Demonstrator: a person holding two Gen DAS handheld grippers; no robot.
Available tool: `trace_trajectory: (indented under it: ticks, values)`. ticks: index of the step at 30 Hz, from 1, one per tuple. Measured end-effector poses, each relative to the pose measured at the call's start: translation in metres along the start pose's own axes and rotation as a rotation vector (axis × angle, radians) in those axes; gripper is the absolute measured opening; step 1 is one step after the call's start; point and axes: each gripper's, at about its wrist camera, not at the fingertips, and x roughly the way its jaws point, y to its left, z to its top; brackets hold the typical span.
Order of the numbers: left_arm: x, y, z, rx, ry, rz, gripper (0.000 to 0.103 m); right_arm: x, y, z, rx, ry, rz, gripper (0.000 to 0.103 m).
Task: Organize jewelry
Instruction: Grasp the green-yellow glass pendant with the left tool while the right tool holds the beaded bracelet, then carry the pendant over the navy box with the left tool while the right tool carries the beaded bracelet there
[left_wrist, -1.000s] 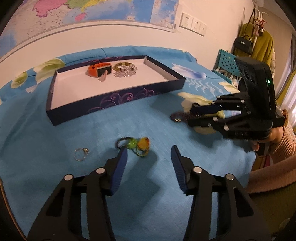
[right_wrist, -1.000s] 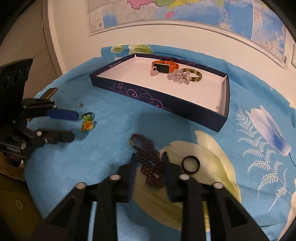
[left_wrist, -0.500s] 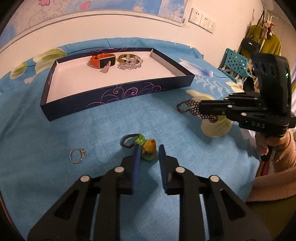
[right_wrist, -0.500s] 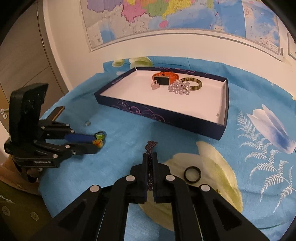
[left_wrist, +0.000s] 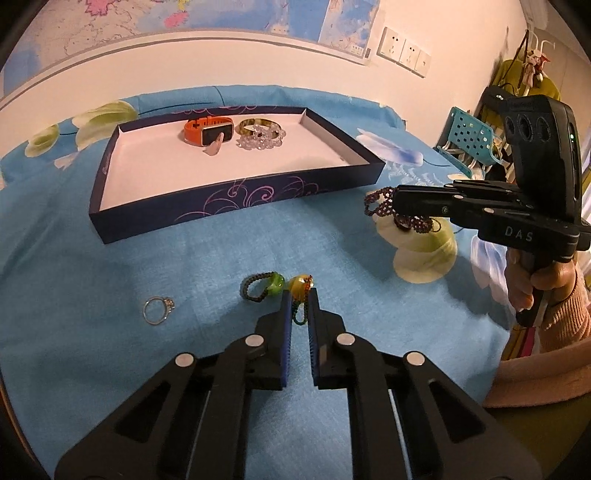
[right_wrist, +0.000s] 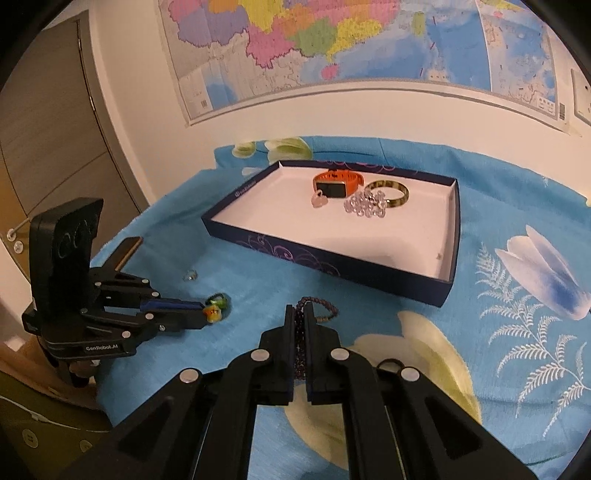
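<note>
both grippers (left_wrist: 299, 295) (right_wrist: 300, 314) around beaded jewelry (right_wrist: 317, 304)

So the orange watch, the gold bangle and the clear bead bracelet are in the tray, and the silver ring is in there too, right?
Not the silver ring. The left wrist view shows it lying on the blue cloth, outside the tray. The orange watch, gold bangle and clear bead bracelet are in the tray, as you said.

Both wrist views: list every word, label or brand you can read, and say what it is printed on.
"DAS": side of the right gripper.
"GenRobot.AI": side of the left gripper.
Small print on the tray wall: too small to read.
Wall map lettering: blurred, unreadable.
</note>
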Motion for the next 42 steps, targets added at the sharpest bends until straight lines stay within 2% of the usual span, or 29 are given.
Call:
trace_trajectory:
  ticks: [10,21,32,42]
  values:
    - [-0.025,0.005,0.005,-0.037,-0.075,-0.021,0.008,-0.008,0.004,0.009,0.002,-0.041,0.023,0.003]
    - [-0.046,0.016,0.018,-0.067,-0.151,-0.007,0.008,-0.012,0.005,0.019,-0.001,-0.073,0.045,0.003]
    - [-0.045,0.028,0.036,-0.078,-0.184,0.016,0.008,-0.012,0.002,0.034,-0.014,-0.094,0.045,0.003]
    - [-0.032,0.038,0.051,-0.091,-0.181,0.027,0.008,-0.007,-0.007,0.049,-0.018,-0.102,0.039,0.003]
